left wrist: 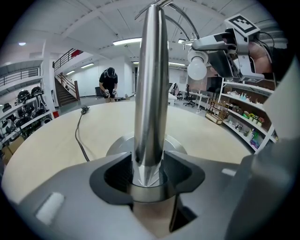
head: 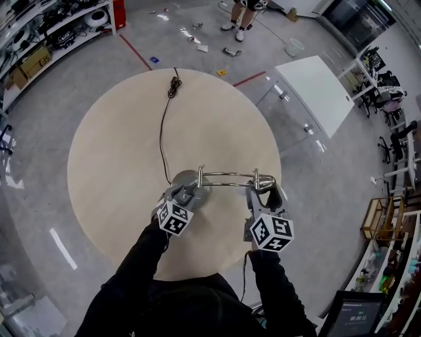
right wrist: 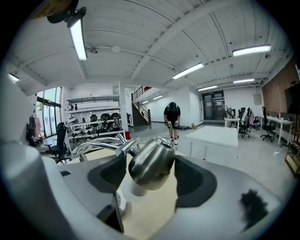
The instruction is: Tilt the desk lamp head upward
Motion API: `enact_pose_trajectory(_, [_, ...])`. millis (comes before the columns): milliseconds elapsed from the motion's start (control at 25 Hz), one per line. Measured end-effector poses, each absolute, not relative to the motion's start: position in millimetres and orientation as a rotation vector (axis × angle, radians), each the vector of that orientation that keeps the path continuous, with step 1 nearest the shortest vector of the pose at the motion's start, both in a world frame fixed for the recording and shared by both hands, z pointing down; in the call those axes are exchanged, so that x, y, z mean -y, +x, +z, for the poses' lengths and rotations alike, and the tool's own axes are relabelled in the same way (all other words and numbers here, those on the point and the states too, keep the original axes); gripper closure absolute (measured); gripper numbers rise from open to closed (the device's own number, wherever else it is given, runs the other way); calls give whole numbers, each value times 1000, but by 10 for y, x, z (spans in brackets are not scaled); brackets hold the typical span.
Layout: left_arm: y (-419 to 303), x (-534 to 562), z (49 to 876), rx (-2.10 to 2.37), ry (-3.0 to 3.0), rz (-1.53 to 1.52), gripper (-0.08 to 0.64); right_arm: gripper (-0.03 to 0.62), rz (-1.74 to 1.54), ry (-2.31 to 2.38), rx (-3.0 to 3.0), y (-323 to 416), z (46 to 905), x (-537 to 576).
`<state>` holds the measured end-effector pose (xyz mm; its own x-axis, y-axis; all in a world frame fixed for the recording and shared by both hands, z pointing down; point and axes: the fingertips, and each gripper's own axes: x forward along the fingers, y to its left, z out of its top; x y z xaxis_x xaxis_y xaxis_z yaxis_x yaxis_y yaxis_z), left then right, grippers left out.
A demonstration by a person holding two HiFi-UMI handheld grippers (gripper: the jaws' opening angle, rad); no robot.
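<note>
A chrome desk lamp stands near the front of the round wooden table (head: 118,151), its round base (head: 186,178) on the tabletop. My left gripper (head: 186,195) is shut on the lamp's upright pole (left wrist: 150,93) just above the base, with both pads against it (left wrist: 149,176). Curved chrome arms (head: 230,176) run right to the lamp head (head: 266,186). The right gripper (head: 266,197) is shut on that rounded metal head (right wrist: 152,161), which sits between its pads (right wrist: 150,174) with the white bulb (left wrist: 197,69) pointing down. The left gripper view shows the right gripper (left wrist: 234,47) high up beside the head.
The lamp's black cord (head: 162,125) runs across the table to the far edge. A white rectangular table (head: 316,92) stands to the right. A person (head: 240,13) stands on the floor beyond it. Shelves (head: 46,33) line the left wall.
</note>
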<state>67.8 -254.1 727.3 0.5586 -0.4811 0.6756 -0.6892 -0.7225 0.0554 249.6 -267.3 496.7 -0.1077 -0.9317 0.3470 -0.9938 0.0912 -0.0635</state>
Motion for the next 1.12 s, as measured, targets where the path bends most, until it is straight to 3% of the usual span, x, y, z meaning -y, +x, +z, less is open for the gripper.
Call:
enact_pose_trajectory(680, [733, 2562, 7268, 991, 2476, 916, 350, 259, 244, 1851, 2085, 2497, 4779, 2694])
enact_pose_trajectory(1120, [585, 2560, 7043, 1007, 2548, 944, 347, 259, 304, 1873, 2135, 2406, 4905, 2710])
